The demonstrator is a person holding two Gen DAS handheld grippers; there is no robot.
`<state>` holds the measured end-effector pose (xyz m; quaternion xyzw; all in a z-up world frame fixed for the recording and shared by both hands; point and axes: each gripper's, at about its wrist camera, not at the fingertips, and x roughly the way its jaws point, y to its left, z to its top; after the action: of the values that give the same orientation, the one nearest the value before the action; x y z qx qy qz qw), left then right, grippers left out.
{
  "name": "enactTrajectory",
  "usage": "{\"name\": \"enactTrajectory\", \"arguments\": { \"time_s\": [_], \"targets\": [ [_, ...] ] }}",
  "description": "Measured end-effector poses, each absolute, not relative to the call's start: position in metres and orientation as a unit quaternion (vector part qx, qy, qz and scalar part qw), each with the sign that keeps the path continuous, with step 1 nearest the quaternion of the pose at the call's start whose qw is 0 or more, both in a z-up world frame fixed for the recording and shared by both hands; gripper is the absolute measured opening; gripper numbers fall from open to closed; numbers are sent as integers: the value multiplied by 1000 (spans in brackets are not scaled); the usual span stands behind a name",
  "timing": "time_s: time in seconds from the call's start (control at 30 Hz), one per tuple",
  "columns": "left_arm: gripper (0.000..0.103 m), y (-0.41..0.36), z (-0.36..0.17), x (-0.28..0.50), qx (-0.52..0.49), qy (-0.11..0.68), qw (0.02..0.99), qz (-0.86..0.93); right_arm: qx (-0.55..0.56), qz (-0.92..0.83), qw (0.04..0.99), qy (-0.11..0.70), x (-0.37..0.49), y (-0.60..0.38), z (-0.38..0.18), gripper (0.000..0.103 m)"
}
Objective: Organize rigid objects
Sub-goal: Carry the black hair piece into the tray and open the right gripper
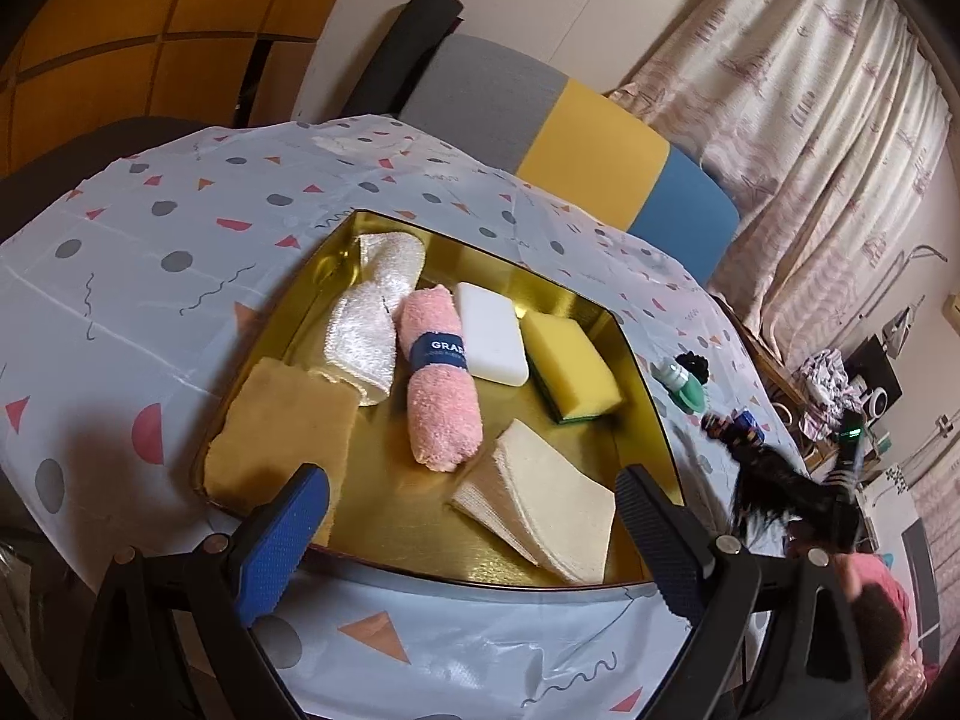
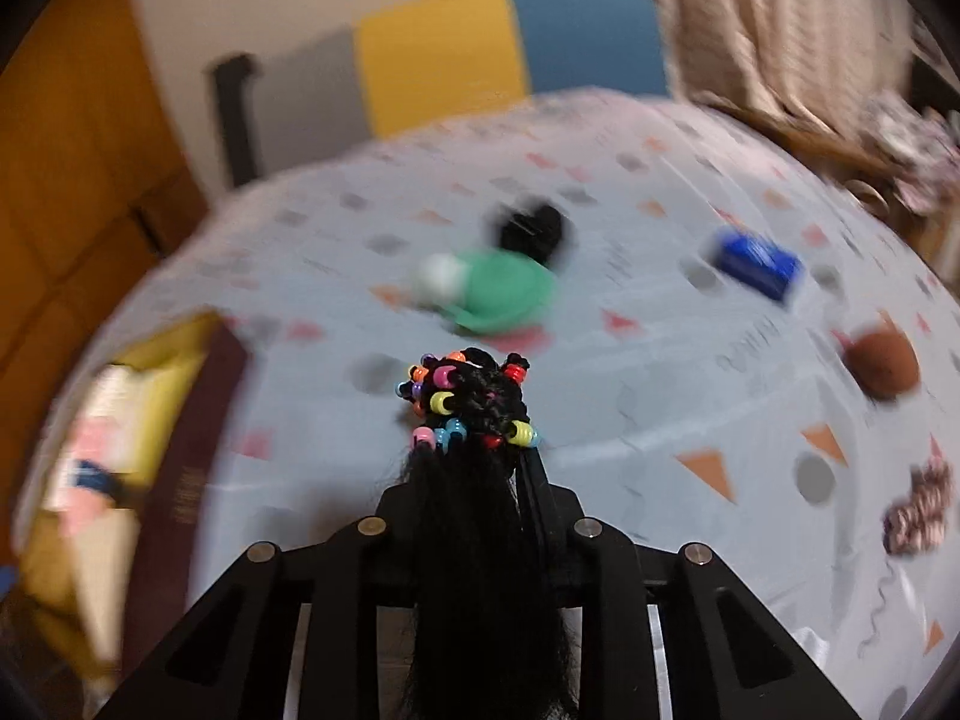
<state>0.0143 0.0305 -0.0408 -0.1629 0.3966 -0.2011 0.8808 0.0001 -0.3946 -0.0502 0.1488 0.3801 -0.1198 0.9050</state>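
The right gripper (image 2: 474, 420) is clenching a black hairpiece with coloured beads (image 2: 465, 402) above the patterned tablecloth (image 2: 630, 360). Farther off, a green object (image 2: 504, 294), a blue box (image 2: 759, 264) and a brown ball (image 2: 882, 363) are lying blurred. The left gripper (image 1: 474, 531) is hovering, jaws released, over the gold tray (image 1: 636, 324) holding a pink towel roll (image 1: 441, 384) and yellow sponge (image 1: 570, 366).

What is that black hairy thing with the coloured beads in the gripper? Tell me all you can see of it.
The beaded hairpiece looks like a bundle of black synthetic hair, knotted at its front end and studded with small plastic beads in yellow, pink, blue, red and orange. Loose strands trail back over the right gripper, whose shut fingers clamp it above the patterned tablecloth. Nothing else touches it.
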Motion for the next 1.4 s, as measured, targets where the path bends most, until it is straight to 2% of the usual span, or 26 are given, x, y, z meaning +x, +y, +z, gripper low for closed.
{"name": "enactTrajectory", "arguments": {
  "time_s": [0.17, 0.27, 0.4, 0.63, 0.77, 0.8, 0.93, 1.07, 1.23, 1.4],
  "targets": [
    [97, 35, -43, 16, -167, 399, 880, -196, 86, -18, 938, 336, 12, -327, -1, 25],
    [97, 37, -42, 16, -168, 399, 881, -192, 72, 40, 938, 337, 26, -291, 9, 25],
    [97, 42, -40, 16, -173, 399, 881, -185, 51, 105, 921, 371, 48, -247, 0, 25],
    [97, 47, -38, 16, -178, 398, 882, -180, -67, 198, 877, 432, 83, -178, -26, 26],
    [97, 47, -37, 15, -178, 398, 881, -180, -143, 194, 859, 451, 96, -163, -46, 38],
    [97, 46, -38, 15, -177, 398, 882, -180, -149, 176, 864, 448, 98, -165, -46, 38],
    [97, 45, -41, 16, -179, 402, 880, -179, -94, 118, 892, 425, 93, -191, -31, 42],
    [97, 43, -46, 15, -182, 409, 876, -182, -71, 127, 900, 412, 72, -198, -18, 55],
    [97, 37, -45, 13, -172, 409, 876, -189, -65, 114, 902, 410, 46, -200, -20, 56],
    [97, 27, -43, 9, -165, 411, 874, -199, 39, 75, 904, 419, 30, -237, -24, 66]
  ]
}}
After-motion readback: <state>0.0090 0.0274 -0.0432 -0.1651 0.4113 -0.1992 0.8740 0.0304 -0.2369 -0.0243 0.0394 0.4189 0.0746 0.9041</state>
